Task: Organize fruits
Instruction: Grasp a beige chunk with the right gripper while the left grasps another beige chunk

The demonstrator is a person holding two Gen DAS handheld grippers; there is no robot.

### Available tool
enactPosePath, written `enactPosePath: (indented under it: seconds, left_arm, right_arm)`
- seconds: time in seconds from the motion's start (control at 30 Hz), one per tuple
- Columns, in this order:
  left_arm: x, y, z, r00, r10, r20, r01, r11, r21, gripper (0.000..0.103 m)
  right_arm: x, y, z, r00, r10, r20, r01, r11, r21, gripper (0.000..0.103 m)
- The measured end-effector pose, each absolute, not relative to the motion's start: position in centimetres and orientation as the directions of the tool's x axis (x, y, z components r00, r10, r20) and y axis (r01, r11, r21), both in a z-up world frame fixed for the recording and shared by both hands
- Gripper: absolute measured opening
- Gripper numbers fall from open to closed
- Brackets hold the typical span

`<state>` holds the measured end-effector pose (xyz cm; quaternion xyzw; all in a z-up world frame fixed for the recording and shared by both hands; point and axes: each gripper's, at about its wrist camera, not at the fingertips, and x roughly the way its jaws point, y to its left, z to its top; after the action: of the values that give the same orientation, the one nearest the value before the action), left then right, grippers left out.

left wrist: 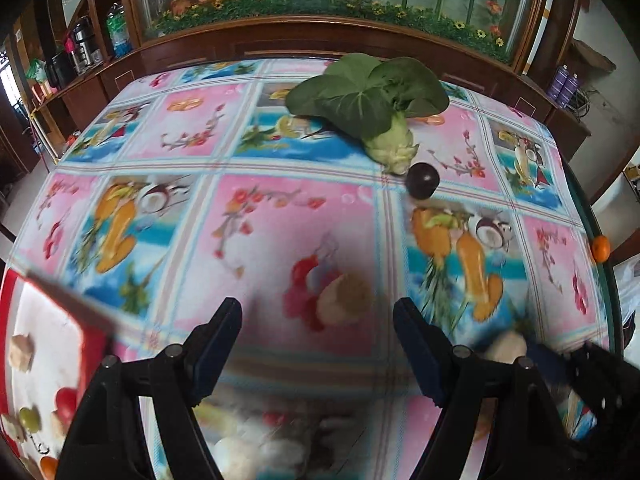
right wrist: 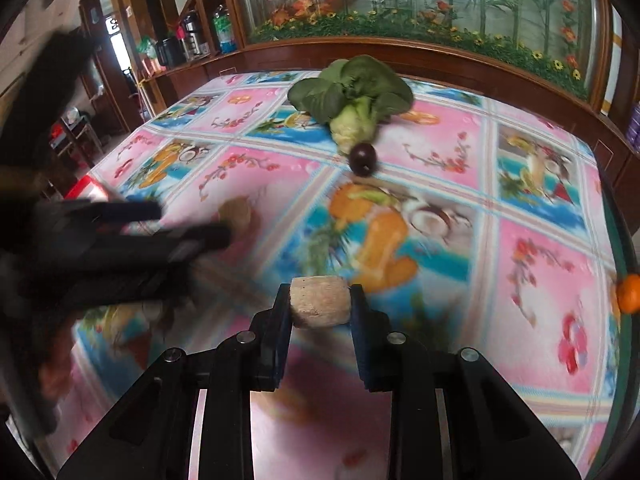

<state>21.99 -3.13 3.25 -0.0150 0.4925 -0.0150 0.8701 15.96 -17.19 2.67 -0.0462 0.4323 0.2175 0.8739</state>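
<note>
1. My right gripper [right wrist: 320, 300] is clamped on a pale tan chunk of fruit [right wrist: 319, 300], pinched by its two ends above the tablecloth [right wrist: 532, 216]. Only the tips hold it, so I judge a jolt could twist it loose.
2. My left gripper [left wrist: 318, 320] stands wide with nothing between the fingers. A tan round piece [left wrist: 346, 294] lies on the cloth just ahead of it.
3. The two tools are near each other; in the right view the left one is a blur beside my load. Crossing paths could knock the chunk free.
4. The red-rimmed tray [left wrist: 86, 344] with fruit pieces sits at my far left, so carrying there means passing the left tool.
5. The dark plum [left wrist: 423, 181] sits just beside the leafy greens [left wrist: 368, 96]; the middle of the cloth is open.
6. A small orange [left wrist: 601, 248] sits right at the table's right edge; a nudge could roll it off.
</note>
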Motion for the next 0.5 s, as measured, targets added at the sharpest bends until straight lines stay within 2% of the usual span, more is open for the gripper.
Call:
enactPosePath:
  seconds: [0.07, 0.1, 0.2, 0.5]
  left_arm:
    - [22.8, -3.7, 2.6, 0.508, -0.034, -0.861, 0.013, 0.999, -0.031, 0.061]
    - [23.2, -3.9, 2.2, 0.496, -0.036, -0.868, 0.017, 0.999, -0.032, 0.05]
    - [22.8, -4.3, 2.2, 0.522, -0.026, -0.852, 0.029, 1.0, -0.013, 0.029]
    - [17.6, -1.7, 3.1, 0.493, -0.167, -0.854, 0.059, 0.986, -0.159, 0.029]
  right_arm:
    - [15.5, -18.0, 2.6, 0.52, 0.348, -0.78, -0.411, 0.903, 0.129, 0.027]
    - [15.4, -18.3, 2.5, 0.517, 0.349, -0.782, -0.406, 0.904, 0.136, 0.027]
    - [15.0, -19.1, 2.6, 0.517, 0.354, -0.779, -0.39, 0.908, 0.153, 0.027]
    - [12.2, -19.6, 3.8, 0.564, 0.333, -0.756, -0.376, 0.918, 0.124, 0.027]
